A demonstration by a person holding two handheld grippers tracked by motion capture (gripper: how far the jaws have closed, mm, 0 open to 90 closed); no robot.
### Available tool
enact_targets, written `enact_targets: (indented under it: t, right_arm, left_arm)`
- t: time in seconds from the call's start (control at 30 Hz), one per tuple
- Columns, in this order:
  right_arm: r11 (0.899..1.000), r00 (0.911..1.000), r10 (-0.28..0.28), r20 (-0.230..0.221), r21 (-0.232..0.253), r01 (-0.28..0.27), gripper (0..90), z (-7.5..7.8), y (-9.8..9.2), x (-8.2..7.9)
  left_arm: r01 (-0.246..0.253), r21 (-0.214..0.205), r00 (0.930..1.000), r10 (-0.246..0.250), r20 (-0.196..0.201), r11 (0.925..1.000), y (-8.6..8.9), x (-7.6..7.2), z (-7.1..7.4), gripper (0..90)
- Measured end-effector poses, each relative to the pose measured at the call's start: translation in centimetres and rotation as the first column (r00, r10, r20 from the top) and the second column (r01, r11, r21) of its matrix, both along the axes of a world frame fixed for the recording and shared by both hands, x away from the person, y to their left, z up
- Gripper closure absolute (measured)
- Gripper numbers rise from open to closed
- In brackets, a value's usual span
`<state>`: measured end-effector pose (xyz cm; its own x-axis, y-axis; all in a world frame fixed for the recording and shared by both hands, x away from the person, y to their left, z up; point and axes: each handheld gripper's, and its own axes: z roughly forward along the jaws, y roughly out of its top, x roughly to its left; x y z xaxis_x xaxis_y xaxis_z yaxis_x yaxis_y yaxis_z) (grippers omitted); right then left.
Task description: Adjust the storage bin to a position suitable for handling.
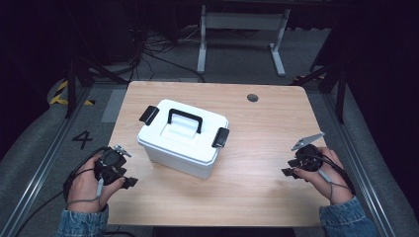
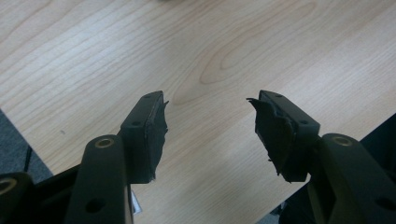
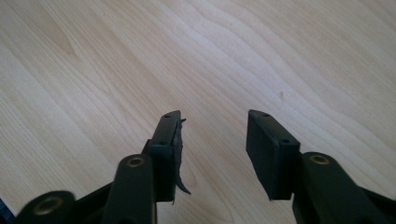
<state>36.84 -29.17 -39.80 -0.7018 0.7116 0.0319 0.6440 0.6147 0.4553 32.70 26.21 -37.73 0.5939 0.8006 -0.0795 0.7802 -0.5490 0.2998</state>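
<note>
Left gripper (image 2: 208, 133) open, nothing between jaws, hovering over bare table (image 1: 257, 187) near left of white lidded box (image 1: 183, 140). Right gripper (image 3: 212, 154) likewise open and empty, well apart to right of box. Box mid-table, latches shut, handle flat. Judged: flanking stance ahead of reaching for latches.

High overhead, claw cameras close (shared table (image 1: 257, 163))
</note>
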Motion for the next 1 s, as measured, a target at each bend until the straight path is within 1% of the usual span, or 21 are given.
enact_targets:
  t: [0.03,0.07,0.1,0.2,0.23,0.27,0.33,0.4,0.43,0.47,0.5,0.57,0.6,0.63,0.7,0.73,0.8,0.83,0.9,0.93,1.0]
  right_arm:
    - [1.0,1.0,0.0,0.002,0.007,0.0,58.9,0.1,-0.1,0.0]
    - [1.0,1.0,-0.006,0.001,0.016,0.006,58.9,0.2,-0.1,0.1]
    - [1.0,1.0,-0.006,0.001,0.016,0.006,58.9,0.2,-0.1,0.1]
    - [0.999,1.0,0.002,0.008,0.035,-0.002,57.8,0.1,-0.1,0.2]
    - [0.999,0.9999,0.005,0.01,0.04,-0.005,57.6,0.0,0.0,0.2]
    - [0.999,0.9999,0.011,0.008,0.046,-0.011,57.5,0.0,0.1,0.3]
    - [0.998,0.9998,0.014,0.012,0.055,-0.015,56.8,0.0,0.2,0.3]
    - [0.998,0.9998,0.016,0.014,0.068,-0.017,56.4,0.1,0.4,0.4]
    - [0.997,0.9996,0.023,0.017,0.068,-0.024,56.3,0.1,0.4,0.4]
    - [0.997,0.9995,0.025,0.019,0.072,-0.026,56.4,0.2,0.5,0.4]
    - [0.997,0.9995,0.028,0.018,0.078,-0.029,56.4,0.3,0.6,0.5]
    - [0.996,0.9991,0.036,0.023,0.083,-0.038,56.4,0.5,0.8,0.6]
    - [0.996,0.9988,0.04,0.028,0.08,-0.042,56.4,0.7,0.9,0.6]
    - [0.996,0.9987,0.042,0.028,0.08,-0.044,56.4,0.8,1.0,0.6]
    - [0.996,0.9983,0.048,0.035,0.079,-0.05,56.4,1.0,1.2,0.7]
    - [0.995,0.9978,0.055,0.038,0.087,-0.058,56.4,1.4,1.4,0.7]
    - [0.992,0.9955,0.078,0.054,0.095,-0.083,56.8,2.1,2.0,0.9]
    - [0.991,0.9951,0.084,0.053,0.101,-0.089,57.1,2.4,2.2,0.9]
    - [0.988,0.9926,0.104,0.063,0.109,-0.11,57.7,3.3,3.0,1.2]
    - [0.988,0.9926,0.104,0.063,0.109,-0.11,57.7,3.3,3.0,1.2]
    - [0.986,0.9894,0.124,0.075,0.105,-0.132,57.6,4.2,4.0,1.5]
  left_arm:
    - [0.003,0.005,0.9999,-0.003,0.013,1.0,0.1,0.1,0.1,43.9]
    - [-0.002,0.001,0.9999,0.002,0.013,1.0,0.1,0.0,0.1,43.5]
    - [-0.002,0.001,0.9999,0.002,0.013,1.0,0.1,0.0,0.1,43.0]
    - [-0.006,-0.003,0.9997,0.007,0.024,1.0,0.2,0.0,0.3,42.5]
    - [-0.007,0.002,0.9994,0.007,0.033,1.0,0.2,0.0,0.3,42.1]
    - [-0.01,-0.008,0.9995,0.01,0.029,0.9999,0.2,-0.1,0.3,42.0]
    - [-0.012,-0.01,0.9994,0.012,0.031,0.9999,0.3,-0.1,0.3,41.5]
    - [-0.019,-0.004,0.9989,0.019,0.042,0.9998,0.3,-0.1,0.4,40.5]
    - [-0.035,-0.005,0.9987,0.035,0.038,0.9994,0.3,-0.2,0.4,39.8]
    - [-0.027,0.0,0.9987,0.027,0.043,0.9996,0.4,-0.1,0.3,39.2]
    - [-0.038,-0.01,0.9987,0.039,0.034,0.9992,0.3,-0.1,0.2,38.0]
    - [-0.039,-0.012,0.9987,0.04,0.032,0.9992,0.3,-0.1,0.2,37.1]
    - [-0.038,-0.011,0.9985,0.038,0.038,0.9992,0.3,0.0,0.2,36.7]
    - [-0.047,-0.015,0.9984,0.048,0.031,0.9988,0.3,0.0,0.2,35.9]
    - [-0.052,-0.02,0.9981,0.053,0.032,0.9984,0.4,0.1,0.2,34.7]
    - [-0.067,-0.023,0.9974,0.068,0.024,0.9975,0.4,0.0,0.3,34.7]
    - [-0.072,-0.024,0.9971,0.073,0.022,0.9971,0.5,0.1,0.3,33.1]
    - [-0.075,-0.025,0.9969,0.076,0.021,0.9969,0.6,0.1,0.3,32.5]
    - [-0.086,-0.039,0.9963,0.086,0.003,0.9955,0.6,0.2,0.2,29.6]
    - [-0.086,-0.039,0.9963,0.086,0.003,0.9955,0.6,0.2,0.2,28.7]
    - [-0.088,-0.045,0.9961,0.088,-0.004,0.9951,0.8,0.2,0.1,27.5]
